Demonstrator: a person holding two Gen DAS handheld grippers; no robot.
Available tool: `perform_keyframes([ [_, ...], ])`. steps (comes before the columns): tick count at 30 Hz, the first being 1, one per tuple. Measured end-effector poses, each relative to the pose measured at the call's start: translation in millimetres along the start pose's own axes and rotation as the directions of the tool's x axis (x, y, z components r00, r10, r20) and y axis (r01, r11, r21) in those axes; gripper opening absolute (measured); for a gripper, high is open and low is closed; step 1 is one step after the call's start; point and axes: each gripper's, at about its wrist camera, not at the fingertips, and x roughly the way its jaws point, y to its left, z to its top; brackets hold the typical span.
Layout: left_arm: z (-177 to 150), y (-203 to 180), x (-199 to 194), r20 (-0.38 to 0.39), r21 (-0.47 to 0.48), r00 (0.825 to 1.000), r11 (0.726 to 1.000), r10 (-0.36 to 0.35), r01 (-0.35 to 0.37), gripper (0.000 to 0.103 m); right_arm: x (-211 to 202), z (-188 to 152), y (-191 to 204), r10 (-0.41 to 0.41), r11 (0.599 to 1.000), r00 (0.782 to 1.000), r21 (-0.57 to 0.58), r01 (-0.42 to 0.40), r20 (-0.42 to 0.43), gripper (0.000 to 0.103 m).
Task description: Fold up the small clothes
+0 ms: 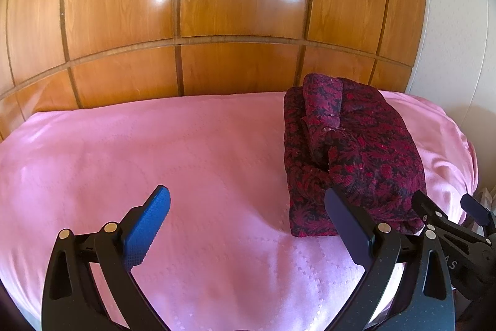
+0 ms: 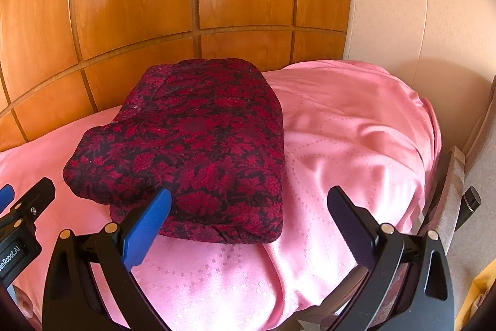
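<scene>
left wrist view: the left gripper (image 1: 248, 221) hangs above a pink bedspread (image 1: 173, 151) with its jaws spread wide and nothing between them; its pads are ribbed blue rubber on black plastic arms with small metal rivets. the bedspread is smooth, faintly shiny, stitched with dotted quilted lines. a folded garment (image 1: 350, 157), a thick knit in dark red and black floral pattern, lies in a rough rectangle on the bed's right side, a narrower folded strip resting on top. behind the bed runs a glossy wooden panel wall (image 1: 186, 5) cut by darker grooves. the right gripper (image 1: 449, 207) enters at the far right edge, just beside the garment's near corner.

right wrist view: the right gripper (image 2: 248, 222), jaws equally wide and empty, hovers over the bedspread's rumpled edge, its left pad overlapping the garment's near edge in view; contact cannot be judged. the garment (image 2: 198, 132) shows a plump, rounded fold. at lower left the other tool's body carries a label reading "enRobot.AI", partly cut off.
</scene>
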Motion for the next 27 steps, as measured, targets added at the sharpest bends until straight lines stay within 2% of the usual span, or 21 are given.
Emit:
perform_keyframes([
  [27,2.3,0.6,-4.6,0.013,0.000,1.000,1.000,0.006,-0.006,0.099,-1.9,1.8,2.3,0.017,1.000,1.000,-0.001,-0.017,0.009,0.100],
])
